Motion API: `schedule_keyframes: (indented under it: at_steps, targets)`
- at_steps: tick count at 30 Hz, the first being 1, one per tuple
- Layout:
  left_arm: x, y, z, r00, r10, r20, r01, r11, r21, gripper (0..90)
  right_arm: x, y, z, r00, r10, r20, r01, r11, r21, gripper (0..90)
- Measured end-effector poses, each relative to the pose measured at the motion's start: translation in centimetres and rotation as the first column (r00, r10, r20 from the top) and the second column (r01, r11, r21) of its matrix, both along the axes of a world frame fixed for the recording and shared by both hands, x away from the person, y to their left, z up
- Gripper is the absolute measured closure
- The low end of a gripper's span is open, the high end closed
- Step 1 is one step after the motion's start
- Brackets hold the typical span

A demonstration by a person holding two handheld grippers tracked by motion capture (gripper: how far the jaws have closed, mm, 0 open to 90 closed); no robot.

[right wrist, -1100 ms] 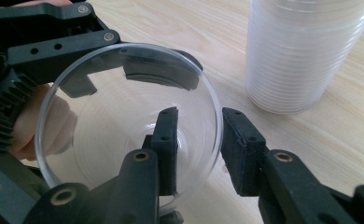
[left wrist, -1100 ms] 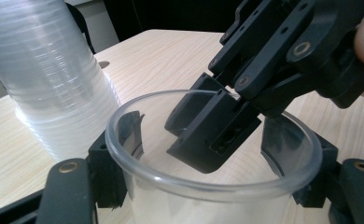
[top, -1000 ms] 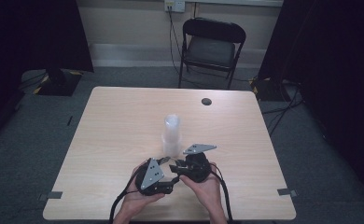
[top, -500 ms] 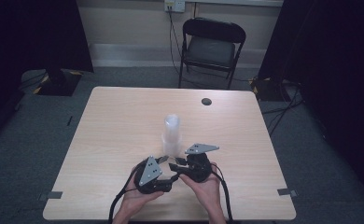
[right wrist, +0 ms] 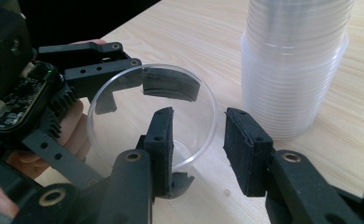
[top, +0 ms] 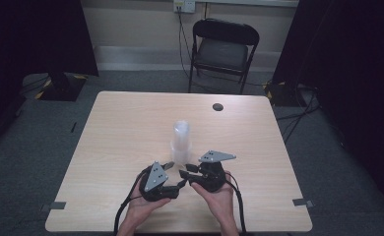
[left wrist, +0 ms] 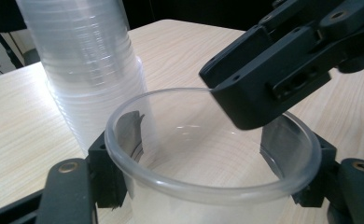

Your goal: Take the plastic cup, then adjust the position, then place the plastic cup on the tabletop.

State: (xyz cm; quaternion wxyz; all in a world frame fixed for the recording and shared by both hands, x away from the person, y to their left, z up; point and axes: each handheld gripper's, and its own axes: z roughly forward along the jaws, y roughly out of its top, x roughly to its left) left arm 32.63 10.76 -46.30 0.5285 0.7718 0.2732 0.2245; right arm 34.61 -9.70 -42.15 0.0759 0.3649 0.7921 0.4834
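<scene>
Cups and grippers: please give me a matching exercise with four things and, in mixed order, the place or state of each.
1 cup
2 stack
3 chair
4 right gripper

a open, astride the cup's rim
b upright on the table
c on the floor behind the table
d held by the left gripper

Pairs: 1-d, 2-b, 3-c, 4-a

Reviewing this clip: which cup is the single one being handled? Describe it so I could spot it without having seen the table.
On the wooden table, find the tall stack of clear cups near the middle. Just in front of it, toward the person, the left gripper clamps a lone clear cup from outside. Unlike the inverted nested stack, it stands alone, mouth up, with the right gripper straddling its rim.
</scene>
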Motion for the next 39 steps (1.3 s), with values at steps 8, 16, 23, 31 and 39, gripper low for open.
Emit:
schedule_keyframes:
  at_steps: [8, 16, 23, 31, 39]
  targets:
    - [0.5, 0.9, 0.1, 0.9989, 0.033, -0.033, -0.034, 0.9992, -0.019, 29.7, -0.1, -0.3, 0.2, 0.9994, -0.017, 0.03, 0.016, 0.999, 0.038, 62.7]
    - [1.1, 2.1, 0.4, 0.9959, 0.065, -0.063, -0.071, 0.9927, -0.097, 29.7, -0.5, -1.5, 0.1, 0.9977, -0.053, 0.042, 0.05, 0.996, 0.079, 62.4]
    - [1.6, 3.3, 0.7, 0.9911, 0.1, -0.088, -0.111, 0.9862, -0.123, 29.9, -0.6, -2.2, -0.3, 0.9967, -0.063, 0.05, 0.058, 0.994, 0.093, 61.7]
    - [2.5, 4.6, 1.2, 0.9843, 0.153, -0.087, -0.165, 0.9762, -0.141, 29.6, -1.0, -2.6, -0.9, 0.9937, -0.083, 0.075, 0.08, 0.995, 0.053, 56.6]
    - [3.6, 5.6, 1.5, 0.98, 0.179, -0.087, -0.192, 0.9653, -0.177, 29.6, -1.1, -3.1, -1.6, 0.9916, -0.104, 0.077, 0.099, 0.993, 0.061, 55.1]
